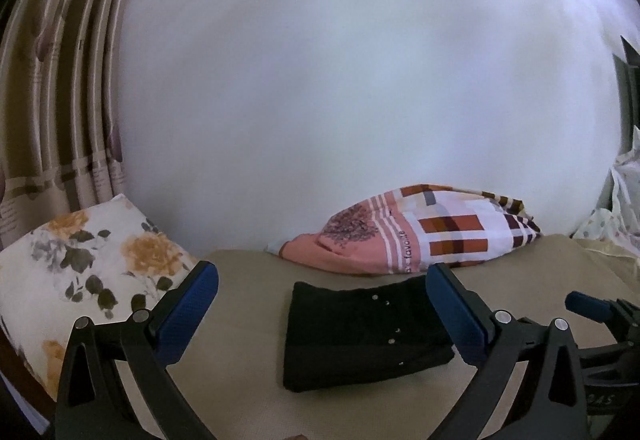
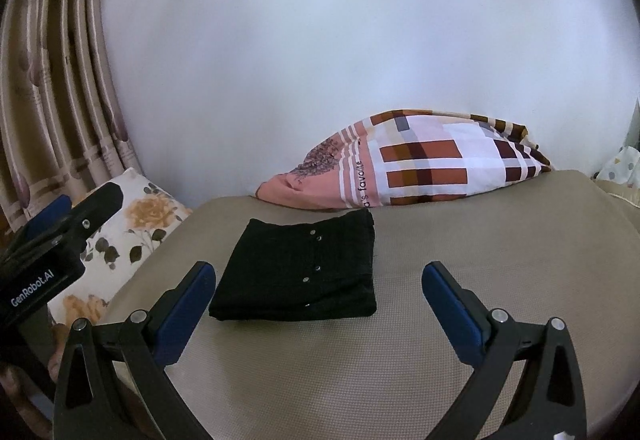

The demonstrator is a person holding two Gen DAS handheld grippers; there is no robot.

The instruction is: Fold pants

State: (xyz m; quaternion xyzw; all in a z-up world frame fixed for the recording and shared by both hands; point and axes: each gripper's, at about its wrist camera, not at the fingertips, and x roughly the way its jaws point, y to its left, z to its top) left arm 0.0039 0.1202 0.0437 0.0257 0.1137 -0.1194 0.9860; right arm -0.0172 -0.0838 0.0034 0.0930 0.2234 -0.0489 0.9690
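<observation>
Black folded pants with small silver studs [image 2: 298, 266] lie flat on tan bed mat [image 2: 460, 240], near plaid pillow [image 2: 420, 168]; fold looks done

Left gripper [image 1: 322, 304], right gripper [image 2: 319, 300]: jaws wide apart, holding nothing, pulled back so the neat stack stays put

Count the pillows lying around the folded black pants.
2. The floral pillow lies left of the black pants, by the curtain. The plaid pillow lies behind them against the wall. More may be hidden beyond the right edge.
</observation>
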